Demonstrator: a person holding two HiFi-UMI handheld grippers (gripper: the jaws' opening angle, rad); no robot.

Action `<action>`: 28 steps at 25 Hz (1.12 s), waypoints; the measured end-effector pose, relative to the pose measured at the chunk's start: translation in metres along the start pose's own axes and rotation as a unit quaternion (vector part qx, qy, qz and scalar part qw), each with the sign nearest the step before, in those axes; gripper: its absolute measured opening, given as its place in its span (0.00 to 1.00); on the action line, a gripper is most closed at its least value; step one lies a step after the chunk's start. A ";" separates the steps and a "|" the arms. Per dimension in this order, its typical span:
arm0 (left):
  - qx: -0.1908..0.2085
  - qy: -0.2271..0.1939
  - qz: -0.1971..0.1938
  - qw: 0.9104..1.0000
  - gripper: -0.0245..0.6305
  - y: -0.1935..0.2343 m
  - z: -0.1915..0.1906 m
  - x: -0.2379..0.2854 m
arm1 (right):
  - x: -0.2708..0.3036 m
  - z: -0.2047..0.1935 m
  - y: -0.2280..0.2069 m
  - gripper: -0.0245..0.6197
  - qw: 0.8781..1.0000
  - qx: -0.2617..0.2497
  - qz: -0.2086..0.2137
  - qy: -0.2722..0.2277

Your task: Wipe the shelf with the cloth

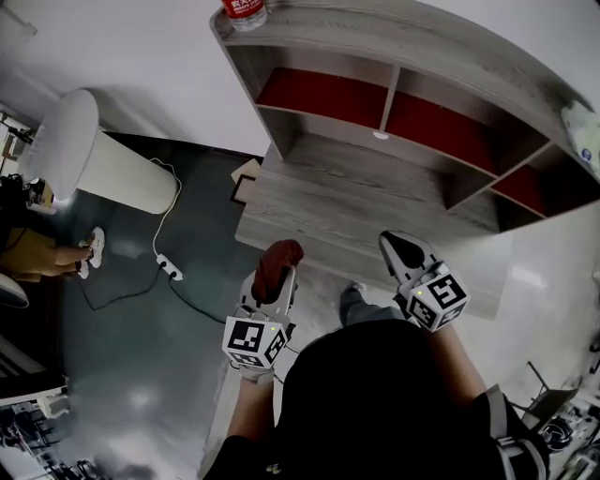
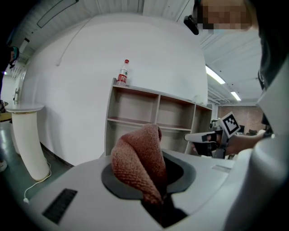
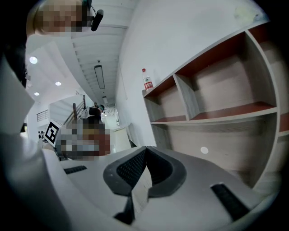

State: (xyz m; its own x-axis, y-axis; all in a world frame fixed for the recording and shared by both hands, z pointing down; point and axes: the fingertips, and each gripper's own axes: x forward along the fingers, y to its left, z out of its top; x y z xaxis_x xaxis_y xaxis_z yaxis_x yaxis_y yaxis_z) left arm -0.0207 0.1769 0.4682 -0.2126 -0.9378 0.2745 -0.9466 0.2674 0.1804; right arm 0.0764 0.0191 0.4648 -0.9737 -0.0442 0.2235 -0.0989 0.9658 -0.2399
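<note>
Between the pads of the left gripper [image 1: 275,279] sits a bunched, rust-red terry cloth [image 1: 281,255], pinched low down with its rounded fold standing up past the jaw tips (the left gripper view shows this most plainly). In the head view it hangs just in front of the front edge of the grey wood-grain open shelf unit [image 1: 375,178], whose upper compartments have red backs; it does not appear to touch the boards. The right gripper [image 1: 401,248] is held beside it, nearer the shelf's middle, its dark ribbed pads meeting at the tips with nothing between them. A clear plastic bottle with a red label [image 1: 244,9] stands on the shelf's top board at the left end.
</note>
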 end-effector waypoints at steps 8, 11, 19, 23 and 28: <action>0.032 0.016 0.018 0.999 0.18 0.039 0.043 0.083 | 0.042 0.025 -0.059 0.03 1.000 0.006 0.007 -0.007; 0.043 0.019 0.024 0.999 0.18 0.053 0.057 0.111 | 0.051 0.028 -0.073 0.03 1.000 0.013 0.005 -0.010; 0.065 0.013 0.036 0.997 0.18 0.090 0.098 0.171 | 0.066 0.033 -0.092 0.03 0.999 0.031 -0.016 -0.012; 0.074 0.003 0.028 0.997 0.18 0.111 0.121 0.199 | 0.081 0.038 -0.098 0.03 0.999 0.033 -0.040 -0.014; 0.097 0.005 0.019 0.995 0.18 0.137 0.146 0.230 | 0.102 0.050 -0.100 0.03 0.995 0.041 -0.081 -0.029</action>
State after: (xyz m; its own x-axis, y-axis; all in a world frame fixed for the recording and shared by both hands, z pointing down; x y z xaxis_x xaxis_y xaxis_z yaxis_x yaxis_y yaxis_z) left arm -0.2350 -0.0345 0.4183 -0.2484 -0.9251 0.2872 -0.9669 0.2544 -0.0167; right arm -0.0233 -0.0953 0.4644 -0.9532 -0.2152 0.2123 -0.2706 0.9204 -0.2823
